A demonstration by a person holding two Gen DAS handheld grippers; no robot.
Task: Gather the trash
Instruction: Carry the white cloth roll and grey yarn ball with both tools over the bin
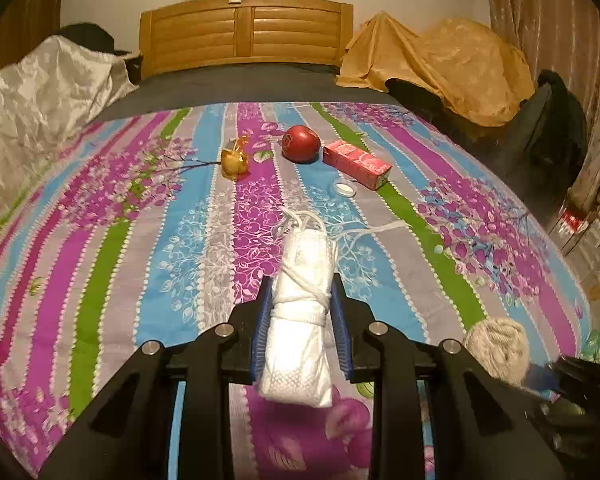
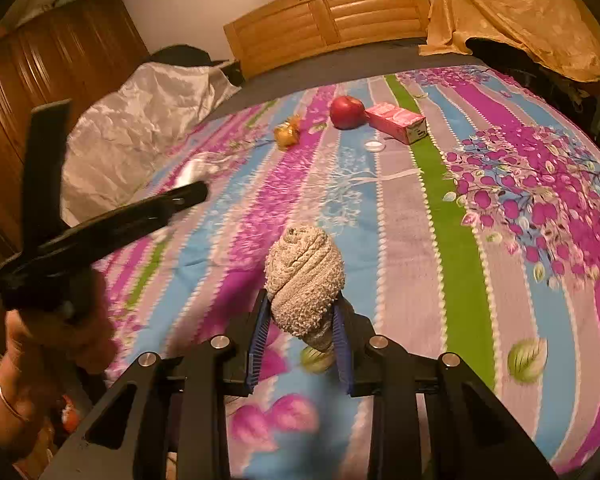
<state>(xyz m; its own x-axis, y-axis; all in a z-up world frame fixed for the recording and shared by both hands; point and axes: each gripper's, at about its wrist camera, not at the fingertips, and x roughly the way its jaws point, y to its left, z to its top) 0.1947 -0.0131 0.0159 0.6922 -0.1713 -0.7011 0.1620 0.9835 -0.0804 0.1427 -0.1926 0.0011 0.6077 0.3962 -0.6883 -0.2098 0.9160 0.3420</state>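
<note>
In the right wrist view, the left tongs (image 2: 196, 192) are blurring, and the white bundle (image 2: 194, 170) at their tip is smearing beyond telling. The hand (image 2: 40, 344) under them is running off the picture's left edge. In the left wrist view, the right tongs (image 1: 539, 376) are blurring at the bed's near right corner, partly cut by the picture's edge, covering part of the knitted roll (image 1: 497, 342). Print on the pink carton (image 1: 355, 164) is reading too small.

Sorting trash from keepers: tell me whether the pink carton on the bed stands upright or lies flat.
Lying flat. The pink carton rests on a long side on the striped bedspread, beside the red apple.
</note>
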